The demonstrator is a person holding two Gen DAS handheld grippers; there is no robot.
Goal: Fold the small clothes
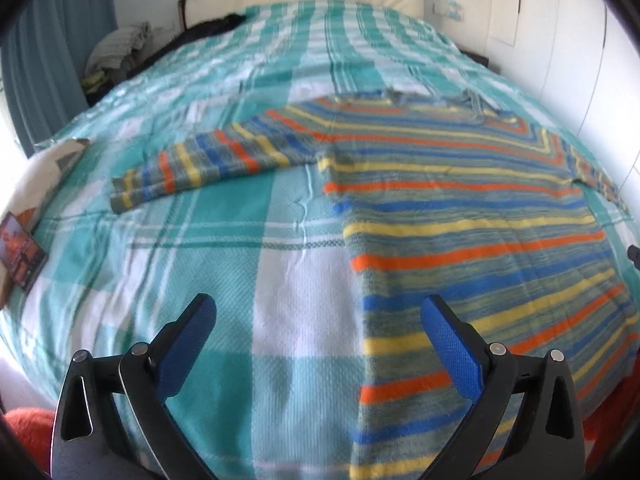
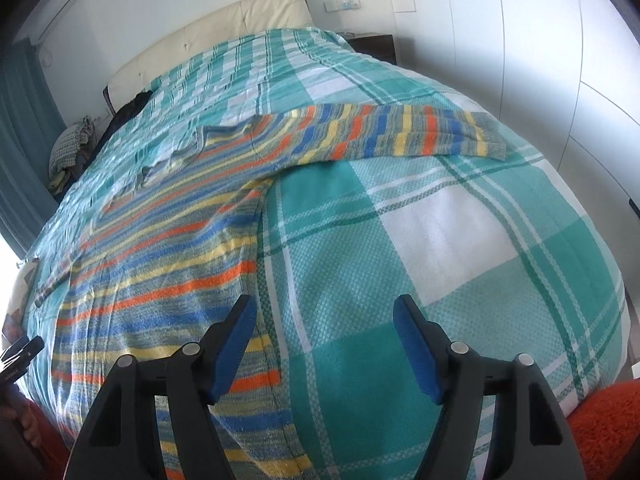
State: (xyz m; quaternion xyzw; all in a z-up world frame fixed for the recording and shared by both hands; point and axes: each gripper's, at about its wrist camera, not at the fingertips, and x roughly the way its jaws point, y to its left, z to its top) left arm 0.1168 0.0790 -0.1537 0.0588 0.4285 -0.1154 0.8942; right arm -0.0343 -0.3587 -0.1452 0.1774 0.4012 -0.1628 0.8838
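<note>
One bed [image 1: 224, 248] fills both views, its teal-and-white checked cover pulled smooth, which gives a broad flat surface for folding. Spread flat on it, front down or up I cannot tell, lies the striped sweater [image 1: 460, 208], body straight and both sleeves stretched out sideways, likely laid so that each sleeve can be turned in first. Above its near hem hang the two tools: the left hand-held gripper [image 1: 318, 308] over the sweater's left edge, the right hand-held gripper [image 2: 324, 312] over its right edge, both with jaws apart and nothing between them.
</note>
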